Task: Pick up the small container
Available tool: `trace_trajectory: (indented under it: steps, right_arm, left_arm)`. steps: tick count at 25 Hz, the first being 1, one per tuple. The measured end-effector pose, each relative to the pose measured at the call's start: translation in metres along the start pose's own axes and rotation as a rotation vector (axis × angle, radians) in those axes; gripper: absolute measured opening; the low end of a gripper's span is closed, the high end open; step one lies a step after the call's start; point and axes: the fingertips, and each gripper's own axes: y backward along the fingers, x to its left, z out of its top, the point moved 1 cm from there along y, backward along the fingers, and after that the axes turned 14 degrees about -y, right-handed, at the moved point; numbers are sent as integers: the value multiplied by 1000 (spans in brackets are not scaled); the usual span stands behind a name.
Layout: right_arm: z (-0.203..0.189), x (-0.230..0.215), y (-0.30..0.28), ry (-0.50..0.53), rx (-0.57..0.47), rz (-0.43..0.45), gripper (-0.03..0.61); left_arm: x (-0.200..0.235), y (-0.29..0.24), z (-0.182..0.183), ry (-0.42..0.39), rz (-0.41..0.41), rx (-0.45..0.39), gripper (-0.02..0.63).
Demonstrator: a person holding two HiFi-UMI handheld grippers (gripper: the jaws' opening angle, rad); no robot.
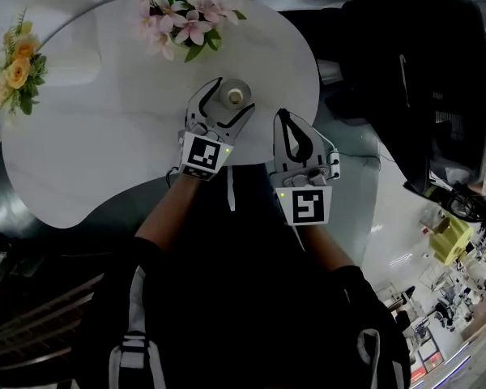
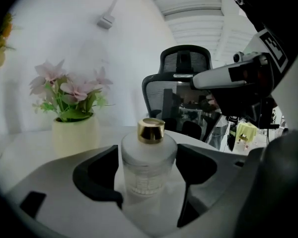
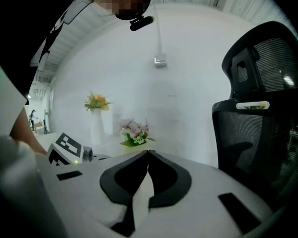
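The small container (image 1: 233,96) is a frosted glass bottle with a gold cap, standing upright near the front edge of the white table (image 1: 105,136). My left gripper (image 1: 229,97) is open, its two fingers flanking the bottle. In the left gripper view the bottle (image 2: 148,170) stands deep between the dark pads (image 2: 97,175), which lie close to its sides with no visible squeeze. My right gripper (image 1: 283,117) hovers at the table's front edge, to the right of the bottle, shut with nothing in it. Its tips meet in the right gripper view (image 3: 148,153).
A pot of pink flowers (image 1: 186,14) stands behind the bottle, and a vase of yellow flowers (image 1: 16,63) at the table's far left. A black mesh office chair (image 1: 421,71) stands close to the table's right side. The person's dark sleeves fill the foreground.
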Motion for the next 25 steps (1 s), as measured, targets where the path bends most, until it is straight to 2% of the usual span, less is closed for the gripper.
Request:
trace_trajectory:
  steps: [5,15,19,25]
  right_arm:
    - [-3,-3,-2,-8,4,-6,21]
    - [-2,-3,-2,-5,8,-20,21]
    - [5,0,0,9,-2,-23,21]
    - [15,3,5,14,-6,-34,21]
  left_arm:
    - [0,-10,0,-23,-11,0,351]
    - [-6,-16,-4,-3,-34,-8,339]
    - [-4,-14,-2,-37,-38,-6,339]
    - [7,-1,15,-43,-22,-15,338]
